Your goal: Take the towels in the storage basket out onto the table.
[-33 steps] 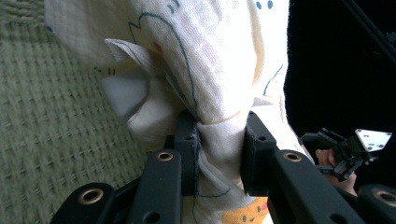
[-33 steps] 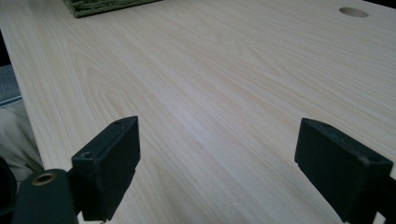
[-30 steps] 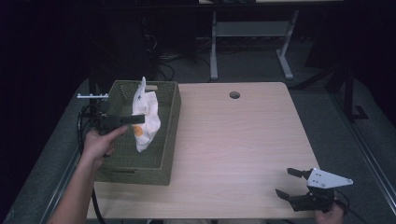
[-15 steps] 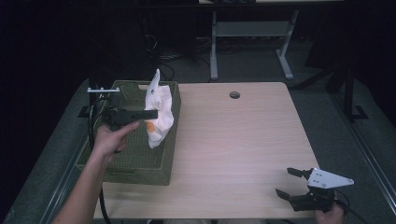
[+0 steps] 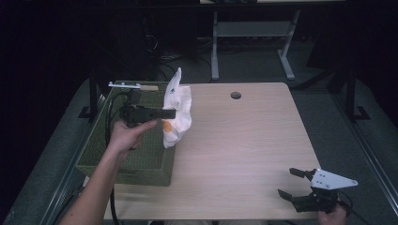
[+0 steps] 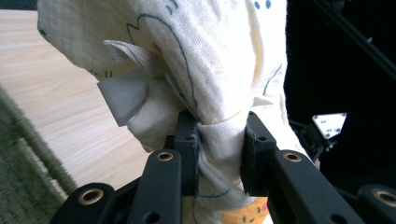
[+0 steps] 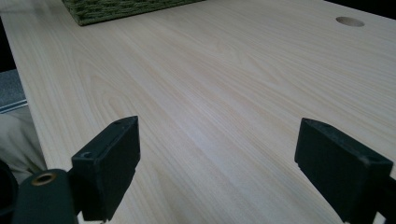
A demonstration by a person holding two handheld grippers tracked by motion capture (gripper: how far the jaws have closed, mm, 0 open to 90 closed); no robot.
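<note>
High view – grasp: the left gripper (image 5: 167, 114) is clenched on a cream printed cloth with an orange patch (image 5: 178, 110), held in the air over the 3 o'clock rim of the green woven rectangular basket (image 5: 141, 161), above the pale wooden table (image 5: 244, 140)
High view – idle tool: the right gripper (image 5: 290, 183) sits released at the table's 5 o'clock corner, well apart from the cloth
High view – risk: my guess is the hanging lower end could snag on the basket rim if the hand swings low
Left gripper view – hold: the jaws pinch a bunched neck of fabric, with much loose cloth above and below
Left gripper view – risk: so narrow a pinch could slip under a quick move, dropping the cloth
Right gripper view – state: jaws spread wide over bare wood, holding nothing; a round hole in the tabletop (image 7: 350, 21) lies at 1 o'clock
Count: cloths one; baskets one; grippers two; table holes one
</note>
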